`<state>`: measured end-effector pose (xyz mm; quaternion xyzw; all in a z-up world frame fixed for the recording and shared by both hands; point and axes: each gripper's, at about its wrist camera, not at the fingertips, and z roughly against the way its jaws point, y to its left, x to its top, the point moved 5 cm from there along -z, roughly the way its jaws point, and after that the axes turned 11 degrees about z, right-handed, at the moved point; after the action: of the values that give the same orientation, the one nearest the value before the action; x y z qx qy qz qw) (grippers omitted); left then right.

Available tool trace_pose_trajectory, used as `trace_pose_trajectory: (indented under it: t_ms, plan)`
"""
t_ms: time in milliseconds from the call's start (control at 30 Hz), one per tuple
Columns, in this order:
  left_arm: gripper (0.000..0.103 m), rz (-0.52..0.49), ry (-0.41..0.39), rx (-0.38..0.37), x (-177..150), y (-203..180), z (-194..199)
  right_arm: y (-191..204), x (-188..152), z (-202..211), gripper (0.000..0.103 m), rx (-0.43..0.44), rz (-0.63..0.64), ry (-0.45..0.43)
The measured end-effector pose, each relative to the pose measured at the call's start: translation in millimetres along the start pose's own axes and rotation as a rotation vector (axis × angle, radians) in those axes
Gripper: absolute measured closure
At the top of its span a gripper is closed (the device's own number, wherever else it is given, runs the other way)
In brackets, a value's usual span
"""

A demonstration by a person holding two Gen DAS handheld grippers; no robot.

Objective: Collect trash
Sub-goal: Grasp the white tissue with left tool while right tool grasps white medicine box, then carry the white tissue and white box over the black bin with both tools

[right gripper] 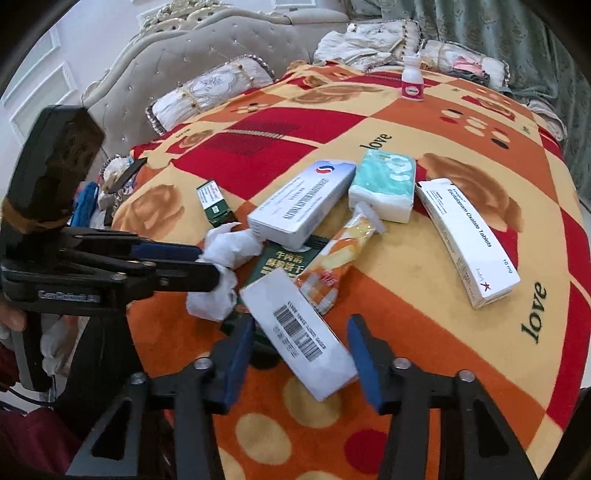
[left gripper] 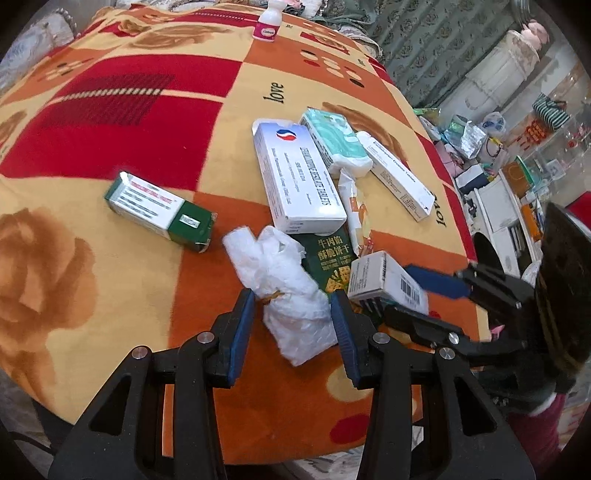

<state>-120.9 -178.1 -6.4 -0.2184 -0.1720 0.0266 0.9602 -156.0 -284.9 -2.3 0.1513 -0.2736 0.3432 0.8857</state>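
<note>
Trash lies on a patterned blanket (left gripper: pixel 110 258). My left gripper (left gripper: pixel 293 306) is open, its jaws on either side of a crumpled white plastic bag (left gripper: pixel 288 291); the bag also shows in the right wrist view (right gripper: pixel 229 254). My right gripper (right gripper: pixel 301 330) is open around a white box with a barcode (right gripper: pixel 299 332), seen too in the left wrist view (left gripper: pixel 384 280). Under them lies a green cracker wrapper (left gripper: pixel 330 258). Nearby are a large white tablet box (left gripper: pixel 295 173), a green and white box (left gripper: pixel 159 210), a tissue pack (left gripper: pixel 332 140), an orange snack wrapper (right gripper: pixel 332 258) and a long white box (right gripper: pixel 465 240).
A small white bottle with a pink label (left gripper: pixel 267 24) stands at the far side of the blanket. A tufted grey headboard (right gripper: pixel 184 62) and pillows (right gripper: pixel 210 88) are behind. Cluttered white shelves (left gripper: pixel 509 206) stand to the right of the bed.
</note>
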Motion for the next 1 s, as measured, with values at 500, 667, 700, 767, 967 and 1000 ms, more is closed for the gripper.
trace_pose_trajectory:
  t_ms: [500, 667, 700, 767, 967, 1000]
  plan:
    - [0.072, -0.037, -0.04, -0.015, -6.4, -7.4, 9.7, -29.2, -35.7, 36.1, 0.073, -0.097, -0.202, -0.011]
    - [0.072, -0.075, -0.075, -0.025, -8.2, -19.2, 28.8, -29.6, -25.3, 25.7, 0.073, -0.113, -0.229, -0.037]
    - [0.072, -0.077, -0.078, -0.028, -8.2, -20.5, 30.7, -30.7, -22.7, 22.0, 0.073, -0.113, -0.237, -0.043]
    - [0.072, -0.075, -0.082, -0.035, -8.6, -22.3, 33.6, -33.3, -20.5, 15.1, 0.073, -0.114, -0.252, -0.043]
    - [0.072, -0.092, -0.087, -0.035, -9.2, -30.8, 30.4, -37.8, -21.6, 5.5, 0.073, -0.114, -0.292, -0.057]
    - [0.072, -0.095, -0.087, -0.037, -9.5, -33.4, 29.5, -39.1, -20.4, 6.1, 0.072, -0.112, -0.3, -0.071]
